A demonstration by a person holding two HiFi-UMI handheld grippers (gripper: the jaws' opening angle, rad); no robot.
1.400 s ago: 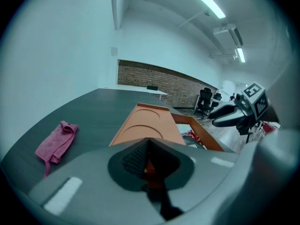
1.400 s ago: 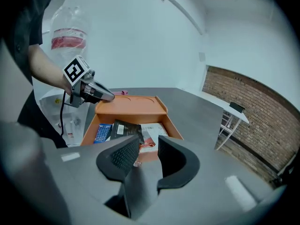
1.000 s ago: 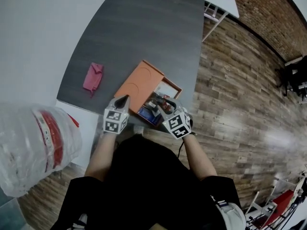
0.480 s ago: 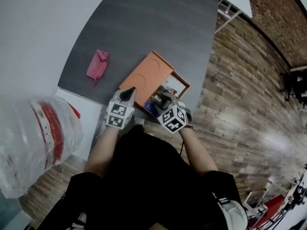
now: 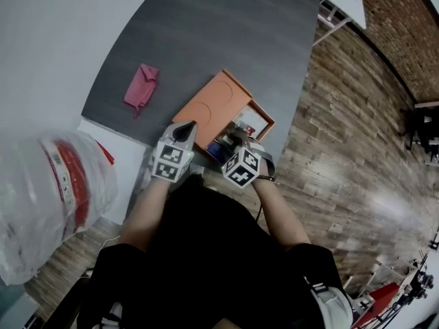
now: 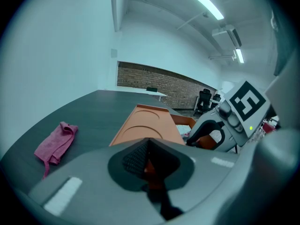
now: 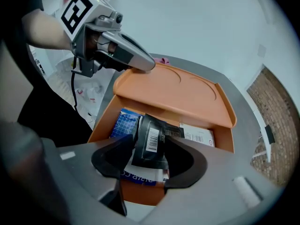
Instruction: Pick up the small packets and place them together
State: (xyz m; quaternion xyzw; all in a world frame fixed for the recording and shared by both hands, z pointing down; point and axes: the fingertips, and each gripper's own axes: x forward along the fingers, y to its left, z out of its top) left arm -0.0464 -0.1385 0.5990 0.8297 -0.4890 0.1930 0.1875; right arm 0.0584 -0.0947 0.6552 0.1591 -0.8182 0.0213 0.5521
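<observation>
While left gripper (image 6: 147,149) fingers pinch orange lid (image 7: 183,90), right gripper (image 7: 149,139) fingers, just opening, straddle black packet (image 7: 150,151) in box (image 7: 143,191)

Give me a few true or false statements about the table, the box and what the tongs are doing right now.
1. A pink cloth lies on the grey table, apart from the orange box. True.
2. The right tongs are clamped shut and empty. False: the jaws stand apart, having just been opening, with a black packet between them.
3. The left tongs are closed at the edge of the orange lid. True.
4. The lid covers the box completely. False: the near part of the box is uncovered, and a blue packet shows inside beside the black one.
</observation>
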